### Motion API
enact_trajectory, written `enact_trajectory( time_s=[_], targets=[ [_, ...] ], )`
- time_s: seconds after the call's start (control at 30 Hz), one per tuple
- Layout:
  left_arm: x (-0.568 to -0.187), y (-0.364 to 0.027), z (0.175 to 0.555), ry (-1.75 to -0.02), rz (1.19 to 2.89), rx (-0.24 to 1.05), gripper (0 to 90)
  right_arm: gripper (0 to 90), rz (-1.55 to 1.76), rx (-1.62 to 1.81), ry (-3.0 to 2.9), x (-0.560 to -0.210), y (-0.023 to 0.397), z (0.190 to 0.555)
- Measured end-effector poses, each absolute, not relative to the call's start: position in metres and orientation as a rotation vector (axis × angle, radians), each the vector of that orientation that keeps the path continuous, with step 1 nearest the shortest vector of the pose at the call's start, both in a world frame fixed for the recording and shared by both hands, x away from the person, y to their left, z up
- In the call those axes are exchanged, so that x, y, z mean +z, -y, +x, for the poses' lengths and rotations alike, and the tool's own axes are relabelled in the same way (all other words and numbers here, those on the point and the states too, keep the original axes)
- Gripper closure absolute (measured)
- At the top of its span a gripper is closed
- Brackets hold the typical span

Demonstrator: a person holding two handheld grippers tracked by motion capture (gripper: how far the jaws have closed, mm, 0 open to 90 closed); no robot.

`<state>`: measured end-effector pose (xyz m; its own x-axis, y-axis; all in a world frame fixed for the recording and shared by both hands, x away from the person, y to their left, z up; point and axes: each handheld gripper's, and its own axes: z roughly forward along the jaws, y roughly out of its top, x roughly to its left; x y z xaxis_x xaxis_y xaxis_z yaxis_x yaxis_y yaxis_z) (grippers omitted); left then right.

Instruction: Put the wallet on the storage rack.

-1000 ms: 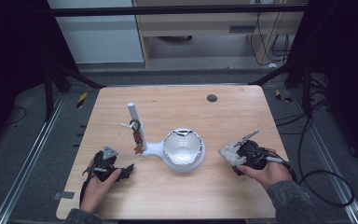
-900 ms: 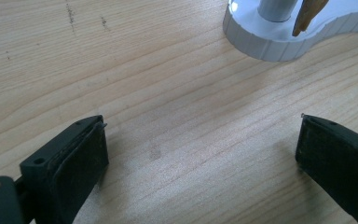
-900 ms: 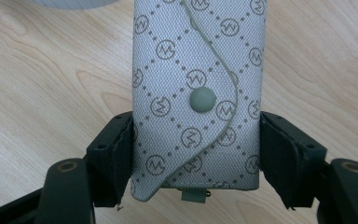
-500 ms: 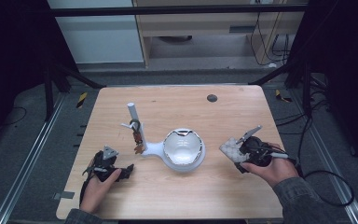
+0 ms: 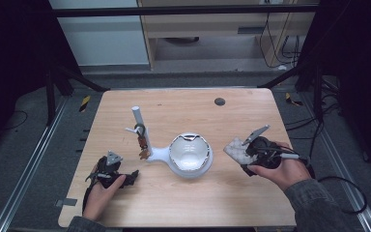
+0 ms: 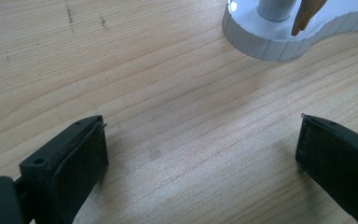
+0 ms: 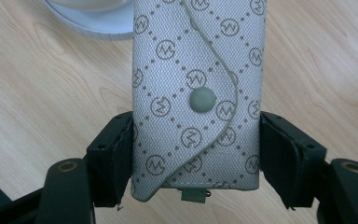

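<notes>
High view: right hand-held gripper [image 5: 244,151] clamps a small grey monogram-print fabric pouch [image 5: 235,150] above the wooden counter [image 5: 183,203], just right of the white bowl-shaped stand w/ upright post [image 5: 189,153]; left hand-held gripper [image 5: 125,178] sits farther off. Left gripper view: jaws wide, nothing between, stand base ahead. Right gripper view: pouch's long axis runs along the jaws, snap button [image 7: 202,100] facing up, detail the high view lacks.

White stand [image 5: 174,153] on wooden table [image 5: 183,203]
</notes>
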<state>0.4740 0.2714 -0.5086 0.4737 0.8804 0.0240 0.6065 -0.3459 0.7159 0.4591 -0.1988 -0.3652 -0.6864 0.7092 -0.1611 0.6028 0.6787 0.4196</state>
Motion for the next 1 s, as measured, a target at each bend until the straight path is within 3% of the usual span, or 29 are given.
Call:
enact_trajectory(
  time_s=[1.0],
  targets=[
    [-0.509, -0.271, 0.474, -1.228, 2.076, 0.545, 1.3, 31.4, 0.857, 0.474, -2.637, -0.334, 0.160, 0.461]
  ],
)
